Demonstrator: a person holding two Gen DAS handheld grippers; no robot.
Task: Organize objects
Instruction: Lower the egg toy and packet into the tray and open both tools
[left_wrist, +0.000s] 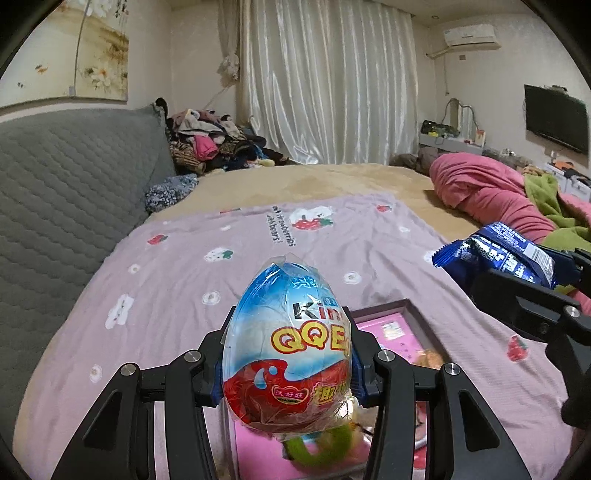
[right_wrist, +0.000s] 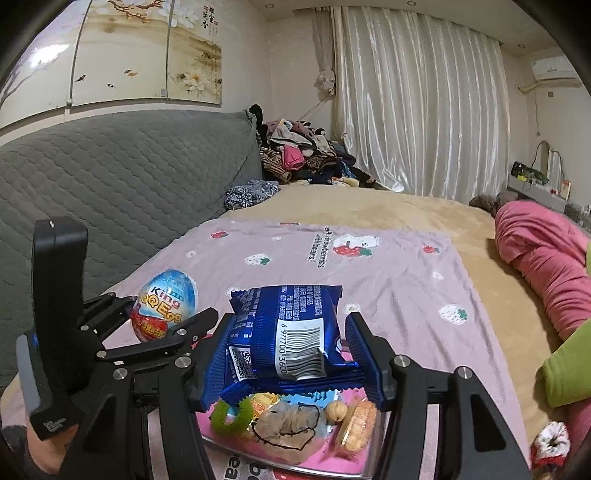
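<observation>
On the near edge of the lilac bedsheet (right_wrist: 388, 280), above the pink tray (right_wrist: 325, 448): 2 items in hand. Item 1: my left gripper (left_wrist: 288, 354) pinching the egg-shaped sweet (left_wrist: 286, 347) upright between its pads. Item 2: my right gripper (right_wrist: 288, 354) clamped on the blue snack packet (right_wrist: 288, 332), barcode up. Already lying in the tray: a green ring (right_wrist: 231, 415), a round biscuit (right_wrist: 356, 428), other small wrapped goods. I judge both held items not yet stowed; lowering them into the tray is what remains.
</observation>
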